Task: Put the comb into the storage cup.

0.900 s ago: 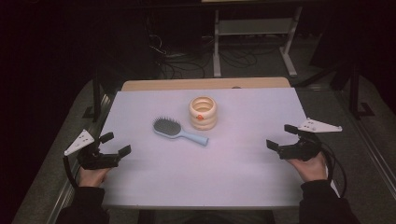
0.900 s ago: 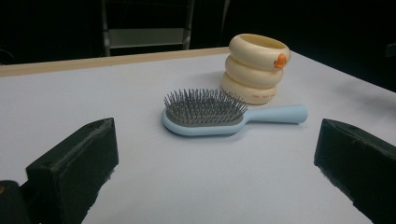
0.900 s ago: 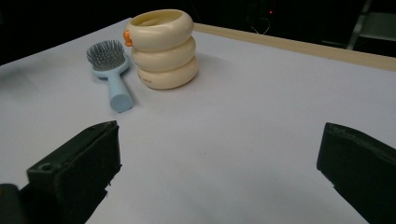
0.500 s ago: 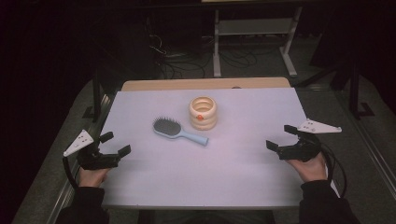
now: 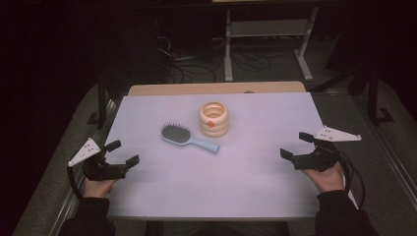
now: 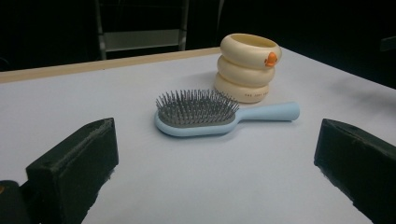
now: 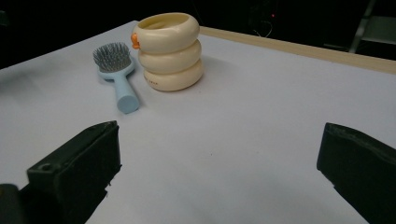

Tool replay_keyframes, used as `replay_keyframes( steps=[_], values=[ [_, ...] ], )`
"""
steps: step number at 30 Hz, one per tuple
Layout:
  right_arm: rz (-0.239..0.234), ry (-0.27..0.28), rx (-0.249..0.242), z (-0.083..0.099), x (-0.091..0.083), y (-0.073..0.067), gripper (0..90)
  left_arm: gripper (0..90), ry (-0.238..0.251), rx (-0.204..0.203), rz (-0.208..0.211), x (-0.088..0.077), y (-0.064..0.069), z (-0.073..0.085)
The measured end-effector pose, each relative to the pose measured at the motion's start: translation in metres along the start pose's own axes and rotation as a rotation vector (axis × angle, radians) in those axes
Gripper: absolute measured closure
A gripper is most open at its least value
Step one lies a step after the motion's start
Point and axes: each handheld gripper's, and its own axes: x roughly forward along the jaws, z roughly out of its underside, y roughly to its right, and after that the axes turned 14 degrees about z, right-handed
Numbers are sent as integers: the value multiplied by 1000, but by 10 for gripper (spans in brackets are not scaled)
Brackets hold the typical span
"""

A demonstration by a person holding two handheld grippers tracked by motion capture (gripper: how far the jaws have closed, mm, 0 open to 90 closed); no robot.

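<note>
Mid-table, hairbrush (image 5: 189,138) lies diagonal, bristles up, handle toward right gripper (image 5: 298,148); left gripper (image 5: 123,153), right jaws wide, empty.

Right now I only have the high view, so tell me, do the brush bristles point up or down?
Observer: Up. In the left gripper view the hairbrush lies on its back, bristles raised.
Operator: Does its handle touch the cream holder?
Observer: The right gripper view shows a narrow gap between the handle and the ringed holder.
Operator: What is that orange spot?
Observer: A small orange figure sticking out from the top ring.
Operator: Anything between the fingers?
Observer: No, the left gripper and right gripper are both open and empty.
</note>
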Motion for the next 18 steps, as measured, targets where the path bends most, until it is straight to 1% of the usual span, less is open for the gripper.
replay_keyframes(
  steps=[2, 4, 9, 11, 13, 15, 18],
  values=[
    [-3, 0, 2, 0, 0, 0, 0, 0, 6, -6, -1, -1, -1, -1],
    [-4, -5, 5, 0, 0, 0, 0, 0, 14, -16, 6, -1, -1, -1],
    [-6, -8, 4, 0, 0, 0, 0, 0, 5, -12, 13, 1, -2, -5],
    [-4, -10, 4, 0, 0, 0, 0, 0, 5, -10, 25, 3, -1, -10],
    [-4, -10, 4, 0, 1, 0, 0, 0, -2, -6, 28, 4, 0, -12],
    [-3, -14, 4, 0, 1, 0, 0, 0, -17, 11, 35, 7, 2, -18],
    [-2, -16, 2, 1, 2, 0, 0, 0, -30, 20, 38, 10, 2, -22]
  ],
)
